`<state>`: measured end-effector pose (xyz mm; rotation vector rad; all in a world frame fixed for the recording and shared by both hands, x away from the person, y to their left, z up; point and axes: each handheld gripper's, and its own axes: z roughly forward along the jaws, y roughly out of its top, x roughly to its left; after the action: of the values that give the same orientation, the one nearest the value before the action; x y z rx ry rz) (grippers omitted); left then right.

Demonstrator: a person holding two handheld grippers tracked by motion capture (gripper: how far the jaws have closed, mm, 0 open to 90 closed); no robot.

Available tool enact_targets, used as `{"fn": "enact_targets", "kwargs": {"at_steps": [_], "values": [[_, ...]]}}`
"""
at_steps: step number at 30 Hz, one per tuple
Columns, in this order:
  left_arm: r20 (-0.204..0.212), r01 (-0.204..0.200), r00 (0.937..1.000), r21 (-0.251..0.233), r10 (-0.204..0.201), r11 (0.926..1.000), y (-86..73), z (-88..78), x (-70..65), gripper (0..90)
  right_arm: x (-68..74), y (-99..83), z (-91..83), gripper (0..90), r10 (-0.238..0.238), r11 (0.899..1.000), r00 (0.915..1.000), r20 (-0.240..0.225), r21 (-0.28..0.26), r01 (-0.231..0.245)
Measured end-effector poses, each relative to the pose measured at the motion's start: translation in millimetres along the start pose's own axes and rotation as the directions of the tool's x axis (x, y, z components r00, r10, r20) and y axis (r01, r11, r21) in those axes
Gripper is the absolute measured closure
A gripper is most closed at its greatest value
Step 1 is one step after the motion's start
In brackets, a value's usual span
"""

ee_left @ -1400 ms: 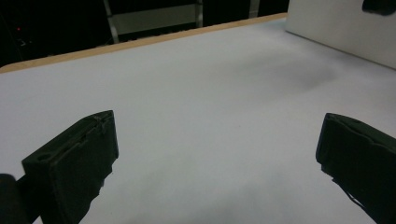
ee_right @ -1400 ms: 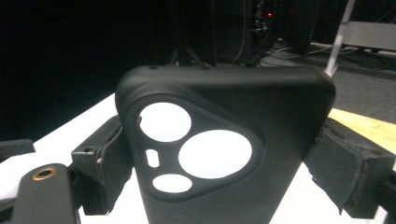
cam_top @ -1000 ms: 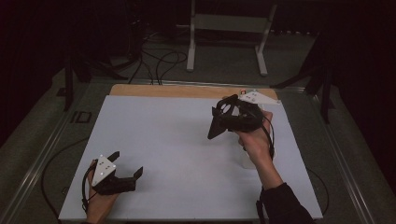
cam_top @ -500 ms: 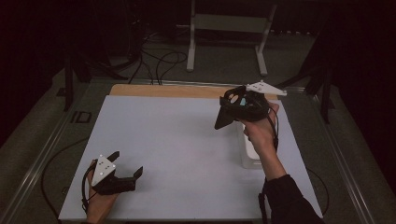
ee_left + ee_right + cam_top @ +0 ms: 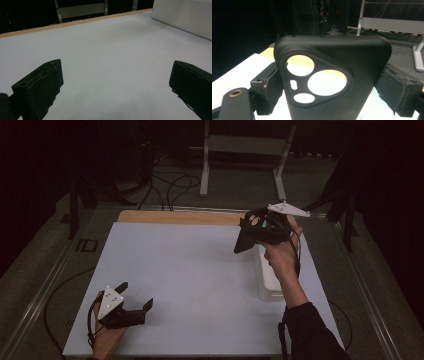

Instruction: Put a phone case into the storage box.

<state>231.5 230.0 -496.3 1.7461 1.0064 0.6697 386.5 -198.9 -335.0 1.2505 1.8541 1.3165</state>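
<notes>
A black phone case (image 5: pixel 332 75) with a three-hole camera cutout stands upright between the jaws of my right gripper (image 5: pixel 332 93), which is shut on its two sides. In the high view that right gripper (image 5: pixel 250 234) is held in the air over the far right of the white mat (image 5: pixel 190 270), and the phone case (image 5: pixel 245 241) points down and to the left. My left gripper (image 5: pixel 136 295) rests on the mat at the near left, open and holding nothing. In its own view the left gripper (image 5: pixel 115 87) has only bare mat between its jaws.
A white open box (image 5: pixel 267 277) sits on the mat's right side, below the right hand; the box (image 5: pixel 185 17) also appears at the top right of the left gripper view. A wooden strip (image 5: pixel 175 216) borders the far edge. A metal stand (image 5: pixel 240 150) and cables lie beyond.
My right gripper has risen and moved to the far right with the phone case, uncovering the white box beneath it. The left gripper has stayed still.
</notes>
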Motion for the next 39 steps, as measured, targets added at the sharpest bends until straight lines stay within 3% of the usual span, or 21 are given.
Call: {"fn": "enact_targets", "kwargs": {"at_steps": [27, 39], "values": [[-0.002, 0.016, 0.9999, -0.011, -0.016, 0.9998, 0.5, -0.7, 1.3, 0.0, -28.5, 10.4, 5.5, 14.2, 0.026, 1.0, 0.9955, 0.091, 0.006, -0.027], [0.0, 0.017, 0.9999, -0.012, -0.017, 0.9998, 0.5, -0.5, 1.5, 0.0, -46.2, 10.6, 9.5, 14.1, 0.042, 0.999, 0.9867, 0.157, 0.015, -0.045]]}}
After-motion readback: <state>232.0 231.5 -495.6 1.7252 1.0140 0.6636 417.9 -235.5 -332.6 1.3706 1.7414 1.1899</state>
